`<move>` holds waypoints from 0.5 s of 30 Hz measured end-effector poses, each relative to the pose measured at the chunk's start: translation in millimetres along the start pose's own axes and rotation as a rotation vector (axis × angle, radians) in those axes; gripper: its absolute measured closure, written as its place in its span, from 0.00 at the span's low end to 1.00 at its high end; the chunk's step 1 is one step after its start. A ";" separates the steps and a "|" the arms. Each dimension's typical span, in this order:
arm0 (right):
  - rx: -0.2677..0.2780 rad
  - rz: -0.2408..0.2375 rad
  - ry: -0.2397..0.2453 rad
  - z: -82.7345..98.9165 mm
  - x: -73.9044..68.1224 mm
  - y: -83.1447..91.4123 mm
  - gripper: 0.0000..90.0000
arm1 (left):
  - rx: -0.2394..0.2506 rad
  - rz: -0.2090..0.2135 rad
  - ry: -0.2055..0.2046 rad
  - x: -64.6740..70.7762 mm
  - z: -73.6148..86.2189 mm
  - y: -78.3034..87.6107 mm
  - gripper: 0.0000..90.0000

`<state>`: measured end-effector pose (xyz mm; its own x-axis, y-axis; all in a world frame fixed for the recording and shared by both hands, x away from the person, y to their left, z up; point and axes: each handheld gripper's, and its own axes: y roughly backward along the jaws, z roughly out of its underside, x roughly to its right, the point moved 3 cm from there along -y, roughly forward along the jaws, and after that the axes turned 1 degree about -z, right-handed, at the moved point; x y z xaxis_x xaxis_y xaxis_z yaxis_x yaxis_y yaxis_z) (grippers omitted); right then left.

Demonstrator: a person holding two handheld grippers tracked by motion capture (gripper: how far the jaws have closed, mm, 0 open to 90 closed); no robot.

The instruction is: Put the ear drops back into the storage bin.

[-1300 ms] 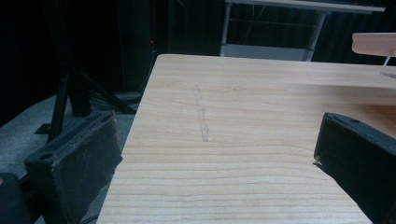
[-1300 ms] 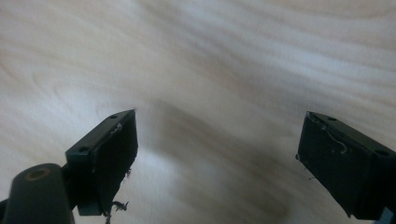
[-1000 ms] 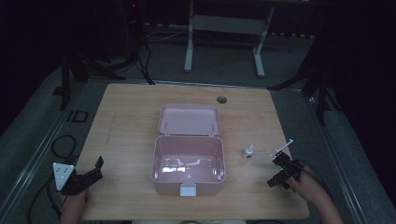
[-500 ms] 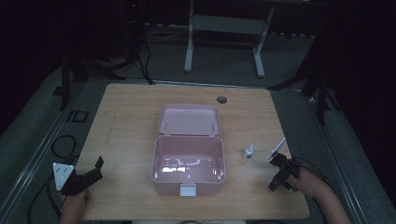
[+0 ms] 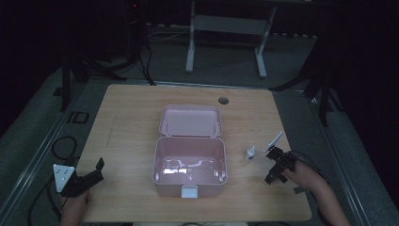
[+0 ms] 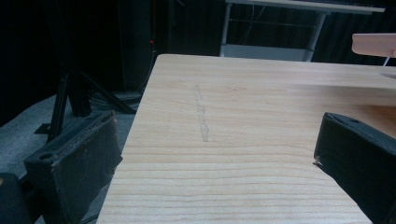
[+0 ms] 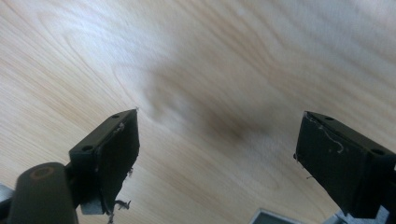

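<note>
The pink box [image 5: 189,165] sits open and empty near the front edge of the worktop [image 5: 131,117]. The small bottle [image 5: 250,153] and white pen [image 5: 273,142] lie toward the right edge, just beside the right hand-held gripper [image 5: 275,165], its jaws spread and empty. The left hand-held gripper [image 5: 91,175] rests spread at the front-left corner. Packing seems not yet begun.

No readable text, no labels, no brand marks, no numbers, no signs anywhere, surfaces too dim and small to read
</note>
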<state>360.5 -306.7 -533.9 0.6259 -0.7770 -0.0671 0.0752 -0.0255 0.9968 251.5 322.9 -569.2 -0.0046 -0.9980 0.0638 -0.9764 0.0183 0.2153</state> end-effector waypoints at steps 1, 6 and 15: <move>0.002 0.006 0.003 -1.8 -0.2 0.6 0.14 | 0.000 0.000 0.000 0.0 0.0 0.0 0.01; -0.004 0.009 0.029 -13.8 -4.8 0.8 0.13 | 0.001 0.002 0.000 -0.1 0.0 0.0 0.01; 0.039 0.006 0.029 -33.4 -4.7 6.9 0.13 | 0.000 0.002 -0.002 0.0 0.0 0.0 0.01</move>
<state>384.0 -282.2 -528.1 0.6485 -0.7587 -0.0619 0.0413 -0.0461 0.9981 251.4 322.9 -569.2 -0.0067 -0.9980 0.0625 -0.9763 0.0200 0.2156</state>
